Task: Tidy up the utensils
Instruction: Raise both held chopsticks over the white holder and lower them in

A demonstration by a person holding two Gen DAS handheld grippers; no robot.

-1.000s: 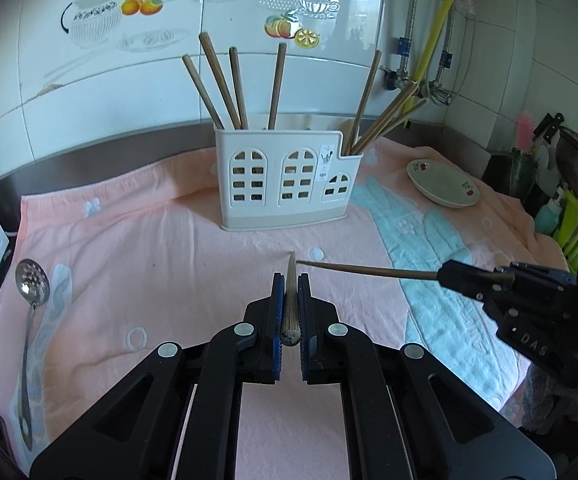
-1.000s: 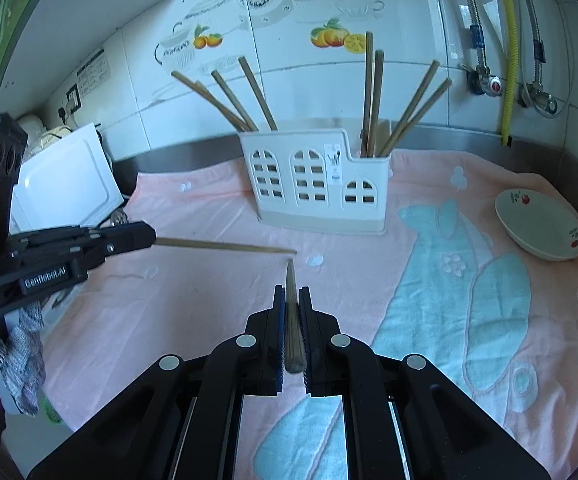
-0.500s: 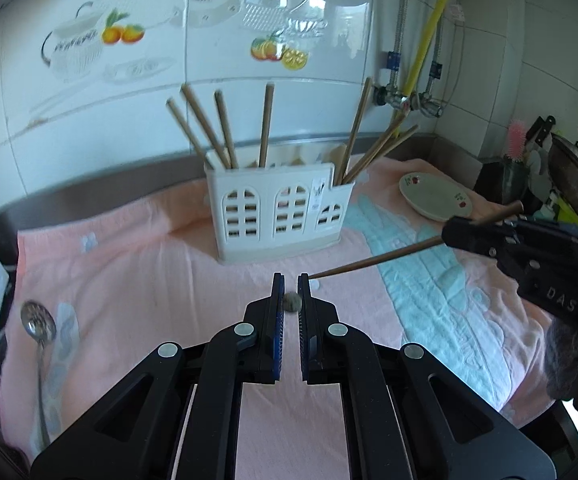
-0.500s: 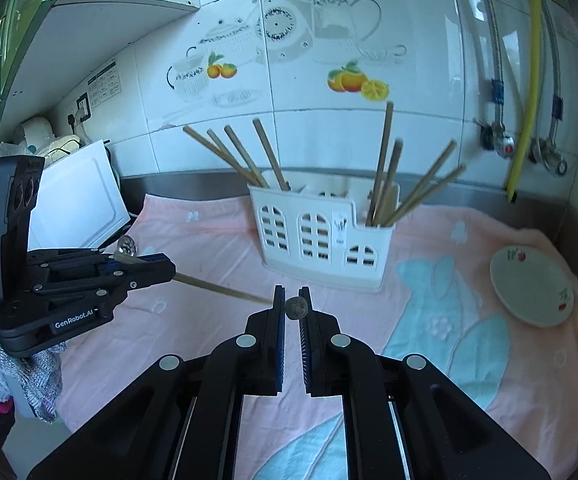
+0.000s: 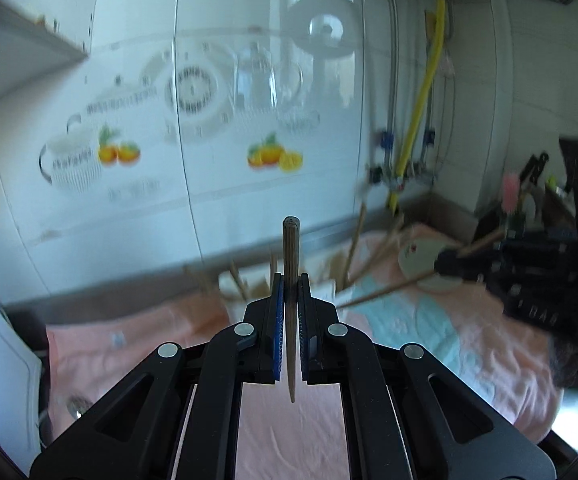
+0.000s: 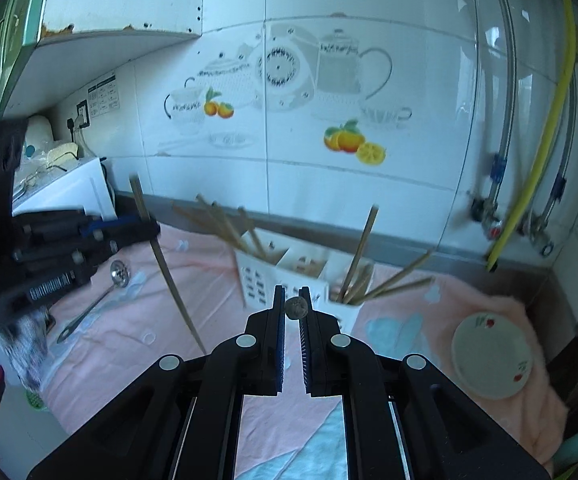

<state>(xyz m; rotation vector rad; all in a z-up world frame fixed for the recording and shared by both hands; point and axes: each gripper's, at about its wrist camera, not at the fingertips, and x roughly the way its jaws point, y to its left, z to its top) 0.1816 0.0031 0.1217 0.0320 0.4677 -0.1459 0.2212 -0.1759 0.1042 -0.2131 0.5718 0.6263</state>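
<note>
My left gripper (image 5: 289, 280) is shut on a wooden chopstick (image 5: 290, 248) that stands upright, thick end up and tip down. It also shows at the left of the right wrist view (image 6: 151, 232), its chopstick (image 6: 173, 288) slanting down over the towel. My right gripper (image 6: 293, 298) is shut on another chopstick (image 6: 296, 307), seen end-on. In the left wrist view it is at the right (image 5: 445, 266), its chopstick (image 5: 385, 290) pointing toward the white utensil holder (image 6: 257, 276). The holder has several chopsticks (image 6: 363, 248) in it.
A pink and teal towel (image 6: 137, 320) covers the counter. A metal slotted spoon (image 6: 101, 300) lies at the left. A small white dish (image 6: 489, 358) sits at the right. The tiled wall, pipes and a yellow hose (image 6: 537, 160) are behind. A white appliance (image 6: 65, 192) stands far left.
Both grippers have risen and tilted up, still holding their chopsticks. The left chopstick now stands upright. The holder sits lower in both views.
</note>
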